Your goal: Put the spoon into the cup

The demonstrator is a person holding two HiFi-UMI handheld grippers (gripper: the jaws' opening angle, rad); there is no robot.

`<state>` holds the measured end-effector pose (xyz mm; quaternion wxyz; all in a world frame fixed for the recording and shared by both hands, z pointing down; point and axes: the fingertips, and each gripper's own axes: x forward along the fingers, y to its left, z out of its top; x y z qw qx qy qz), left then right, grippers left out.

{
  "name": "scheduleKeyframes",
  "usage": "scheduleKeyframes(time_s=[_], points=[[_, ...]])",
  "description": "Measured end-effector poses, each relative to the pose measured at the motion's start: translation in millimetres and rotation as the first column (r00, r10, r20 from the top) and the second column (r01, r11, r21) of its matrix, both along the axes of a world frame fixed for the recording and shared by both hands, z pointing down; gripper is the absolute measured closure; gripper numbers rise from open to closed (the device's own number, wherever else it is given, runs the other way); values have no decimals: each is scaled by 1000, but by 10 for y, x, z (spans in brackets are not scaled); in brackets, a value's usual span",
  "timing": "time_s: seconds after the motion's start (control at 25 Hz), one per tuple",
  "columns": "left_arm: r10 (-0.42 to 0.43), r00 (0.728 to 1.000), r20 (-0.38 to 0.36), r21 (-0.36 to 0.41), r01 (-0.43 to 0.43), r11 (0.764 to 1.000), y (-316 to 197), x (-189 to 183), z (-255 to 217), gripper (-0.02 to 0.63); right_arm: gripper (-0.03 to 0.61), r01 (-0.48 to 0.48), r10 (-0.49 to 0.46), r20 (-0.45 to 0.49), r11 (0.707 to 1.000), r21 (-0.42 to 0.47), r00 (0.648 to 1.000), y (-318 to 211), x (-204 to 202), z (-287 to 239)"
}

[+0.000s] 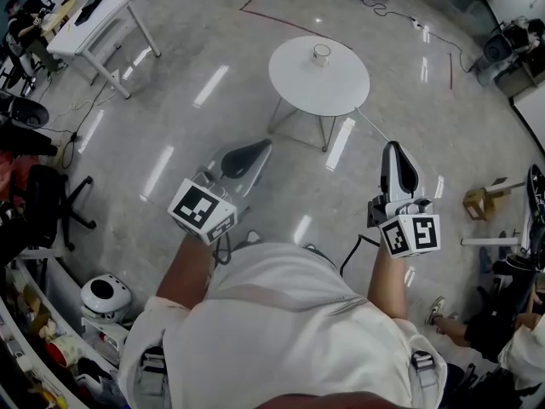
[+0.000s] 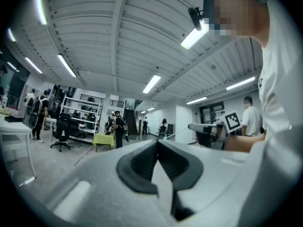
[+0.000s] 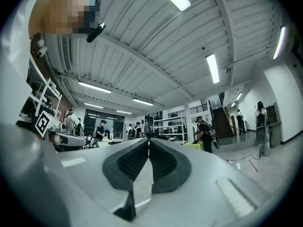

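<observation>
Left gripper view: the left tongs (image 2: 157,143) are pressed together, their ribbed dark pads meeting at the tips with nothing between them, and they point level across a large hall. Right gripper view: the right tongs (image 3: 148,141) are likewise pressed together and empty, aimed the same way beneath a ribbed white ceiling (image 3: 142,46) with strip lights. Head view: both tongs are held out in front of the person's white shirt (image 1: 281,313), well apart from each other, with the left marker cube (image 1: 203,210) and the right marker cube (image 1: 410,234) nearest the body and the dark tips pointing forward over the glossy grey floor (image 1: 213,100). Ahead of the tongs, well apart from both, stands a round white tabletop (image 1: 341,88) on thin metal legs. The cup (image 1: 321,54), small and pale, sits upright on it near the far edge. The spoon cannot be made out at this size. Farther out, a white rectangular desk (image 1: 89,28) stands at the upper left, a black office chair (image 1: 43,203) at the left edge, and a cardboard box (image 1: 479,203) lies on the floor at the right.
</observation>
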<state>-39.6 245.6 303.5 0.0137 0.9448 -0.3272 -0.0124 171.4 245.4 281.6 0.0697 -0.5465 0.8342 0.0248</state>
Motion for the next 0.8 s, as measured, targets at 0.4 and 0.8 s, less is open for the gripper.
scheduleKeyframes(time_s=[0.4, 0.8], points=[[23, 1000, -20, -56, -24, 998, -370, -739, 304, 612, 566, -21, 20, -16, 998, -52, 1000, -290, -769, 235], [24, 999, -43, -113, -29, 993, -1195, -697, 527, 612, 566, -36, 34, -22, 992, -119, 999, -1093, -699, 487]])
